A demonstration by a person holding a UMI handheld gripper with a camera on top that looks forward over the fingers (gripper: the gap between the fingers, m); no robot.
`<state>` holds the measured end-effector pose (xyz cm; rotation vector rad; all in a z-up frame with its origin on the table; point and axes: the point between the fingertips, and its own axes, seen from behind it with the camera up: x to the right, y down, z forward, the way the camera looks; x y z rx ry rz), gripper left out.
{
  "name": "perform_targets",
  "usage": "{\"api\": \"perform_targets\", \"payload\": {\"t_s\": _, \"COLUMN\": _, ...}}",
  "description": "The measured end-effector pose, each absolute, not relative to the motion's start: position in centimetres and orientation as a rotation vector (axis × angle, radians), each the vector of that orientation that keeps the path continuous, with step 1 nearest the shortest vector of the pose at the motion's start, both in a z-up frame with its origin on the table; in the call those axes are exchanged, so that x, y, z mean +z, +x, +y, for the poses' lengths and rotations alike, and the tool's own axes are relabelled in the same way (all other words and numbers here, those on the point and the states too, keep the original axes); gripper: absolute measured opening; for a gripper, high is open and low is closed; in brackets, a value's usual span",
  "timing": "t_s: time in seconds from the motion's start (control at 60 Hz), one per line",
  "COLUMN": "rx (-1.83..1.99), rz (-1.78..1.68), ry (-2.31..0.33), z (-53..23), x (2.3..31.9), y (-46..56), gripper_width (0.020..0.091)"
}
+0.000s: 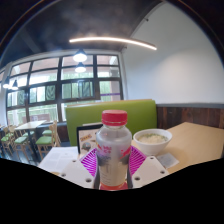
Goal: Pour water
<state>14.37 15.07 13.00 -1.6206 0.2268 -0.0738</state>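
Note:
A clear plastic water bottle (113, 150) with a red cap and a red-and-white label stands upright between my fingers. My gripper (113, 163) is shut on the bottle, with the magenta pads (90, 161) pressed against its sides at label height. Just beyond the fingers to the right sits a white bowl (152, 140) on the pale table (195, 145). The bottle's base is hidden below the fingers.
A green bench back (95, 113) runs behind the table. A flat white item (168, 159) lies beside the bowl. Further off are large windows (60, 85), wooden tables and chairs (25, 135), and a white wall on the right.

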Motion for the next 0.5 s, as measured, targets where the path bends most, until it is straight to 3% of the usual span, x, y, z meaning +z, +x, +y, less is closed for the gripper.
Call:
{"api": "perform_targets", "payload": {"t_s": 0.15, "rx": -0.126, "rz": 0.192, "ry": -1.726, "z": 16.1, "x": 8.4, "y": 11.7, "gripper_width": 0.0368}}
{"api": "perform_targets", "payload": {"t_s": 0.167, "rx": -0.130, "rz": 0.177, "ry": -1.728, "z": 15.9, "x": 6.8, "y": 13.5, "gripper_width": 0.0368}}
{"api": "perform_targets", "payload": {"t_s": 0.433, "rx": -0.148, "rz": 0.133, "ry": -1.705, "z": 16.0, "x": 7.6, "y": 11.2, "gripper_width": 0.0378}}
{"api": "perform_targets", "payload": {"t_s": 0.5, "rx": -0.150, "rz": 0.138, "ry": -1.701, "z": 15.7, "x": 7.6, "y": 11.1, "gripper_width": 0.0420}}
